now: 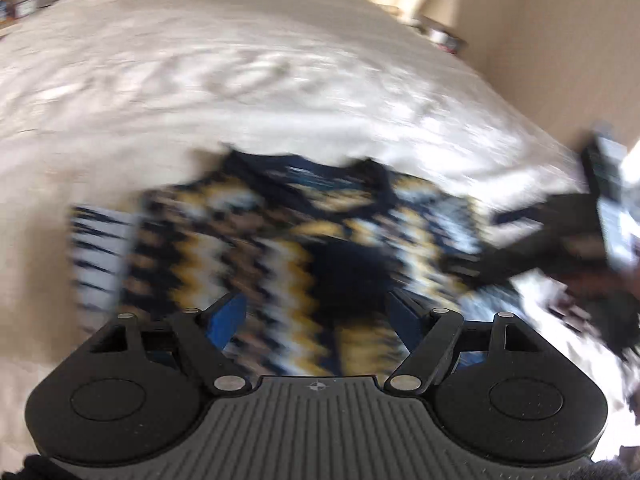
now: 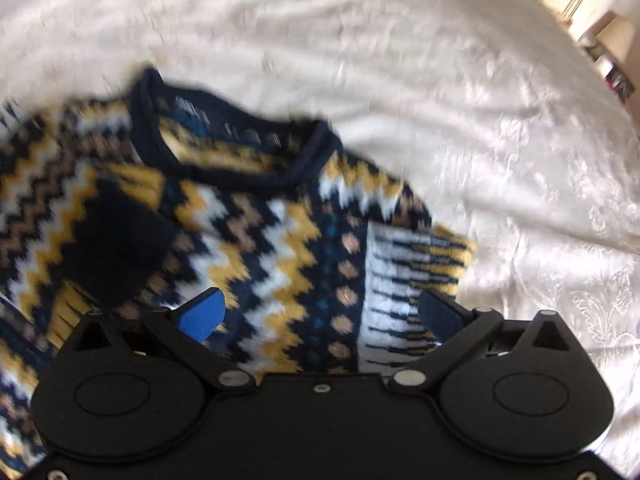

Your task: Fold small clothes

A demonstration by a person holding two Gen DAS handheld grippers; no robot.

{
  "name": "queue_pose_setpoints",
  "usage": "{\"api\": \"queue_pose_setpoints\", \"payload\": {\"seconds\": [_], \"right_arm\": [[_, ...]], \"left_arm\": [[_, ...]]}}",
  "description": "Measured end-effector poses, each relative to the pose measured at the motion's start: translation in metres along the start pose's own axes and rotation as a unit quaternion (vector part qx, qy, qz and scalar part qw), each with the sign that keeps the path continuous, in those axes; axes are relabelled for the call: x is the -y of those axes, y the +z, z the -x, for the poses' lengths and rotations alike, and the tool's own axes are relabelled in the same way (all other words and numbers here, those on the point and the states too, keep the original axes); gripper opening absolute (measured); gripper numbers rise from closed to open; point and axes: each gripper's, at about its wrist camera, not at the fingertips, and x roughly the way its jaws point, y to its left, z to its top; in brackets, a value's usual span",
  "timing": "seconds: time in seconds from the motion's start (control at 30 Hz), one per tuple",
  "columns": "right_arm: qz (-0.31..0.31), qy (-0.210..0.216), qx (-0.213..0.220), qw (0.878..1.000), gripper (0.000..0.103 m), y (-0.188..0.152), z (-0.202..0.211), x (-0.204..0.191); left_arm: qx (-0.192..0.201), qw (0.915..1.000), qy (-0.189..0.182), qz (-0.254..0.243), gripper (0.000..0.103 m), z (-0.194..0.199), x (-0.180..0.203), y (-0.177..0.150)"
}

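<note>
A small knitted sweater [image 1: 280, 240] in navy, yellow, white and tan zigzags lies on a white bedspread [image 1: 240, 80]. In the left wrist view my left gripper [image 1: 316, 304] hangs open right above its middle, blue pads spread wide, nothing between them. In the right wrist view the sweater [image 2: 260, 240] shows its navy collar [image 2: 224, 168] at the far side and a sleeve folded inward on the right [image 2: 400, 272]. My right gripper [image 2: 320, 308] is open and empty over the sweater's body. The right gripper [image 1: 560, 232] also shows blurred at the right of the left wrist view.
The white bedspread [image 2: 480, 120] spreads on all sides of the sweater. Bedside furniture with a lamp [image 1: 440, 20] stands at the far right by a beige wall. Shelves with small items [image 1: 24, 4] are at the far left. Both views are motion-blurred.
</note>
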Motion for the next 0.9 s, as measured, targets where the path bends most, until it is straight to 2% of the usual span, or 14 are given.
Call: {"api": "queue_pose_setpoints", "payload": {"seconds": [0.1, 0.2, 0.3, 0.43, 0.5, 0.53, 0.57, 0.7, 0.77, 0.8, 0.83, 0.9], "right_arm": [[0.018, 0.002, 0.045, 0.999, 0.103, -0.002, 0.023, -0.017], [0.055, 0.014, 0.085, 0.995, 0.103, 0.002, 0.038, -0.042], [0.114, 0.006, 0.094, 0.989, 0.103, 0.006, 0.038, -0.076], [0.191, 0.007, 0.087, 0.978, 0.102, 0.008, 0.03, -0.113], [0.219, 0.01, 0.079, 0.973, 0.094, 0.009, 0.025, -0.129], [0.232, 0.008, 0.074, 0.97, 0.08, 0.01, 0.021, -0.135], [0.244, 0.005, 0.067, 0.967, 0.07, 0.01, 0.017, -0.142], [0.272, 0.013, 0.041, 0.961, 0.058, 0.008, 0.0, -0.16], [0.281, 0.024, 0.04, 0.958, 0.045, 0.008, -0.001, -0.16], [0.279, 0.029, 0.044, 0.959, 0.041, 0.008, 0.0, -0.158], [0.273, 0.027, 0.051, 0.96, 0.03, 0.008, 0.003, -0.155], [0.246, 0.024, 0.063, 0.967, 0.026, 0.01, 0.009, -0.141]], "left_arm": [[-0.018, 0.9979, 0.052, 0.035, 0.076, -0.019, -0.039, 0.006], [-0.042, 0.9916, 0.084, 0.089, 0.075, -0.033, -0.075, 0.004], [-0.036, 0.9894, 0.067, 0.124, 0.075, -0.033, -0.089, 0.004], [-0.033, 0.9911, 0.066, 0.111, 0.075, -0.031, -0.084, 0.004], [-0.029, 0.9916, 0.062, 0.11, 0.075, -0.029, -0.084, 0.003], [-0.027, 0.9916, 0.059, 0.112, 0.075, -0.026, -0.087, 0.0], [-0.025, 0.9915, 0.055, 0.115, 0.075, -0.024, -0.089, -0.001], [-0.024, 0.9918, 0.049, 0.116, 0.075, -0.018, -0.092, -0.004], [-0.025, 0.9924, 0.047, 0.111, 0.076, -0.016, -0.092, -0.004], [-0.025, 0.9926, 0.046, 0.109, 0.076, -0.015, -0.091, -0.004], [-0.024, 0.9927, 0.047, 0.109, 0.076, -0.015, -0.091, -0.004], [-0.022, 0.9923, 0.046, 0.113, 0.076, -0.014, -0.091, -0.005]]}}
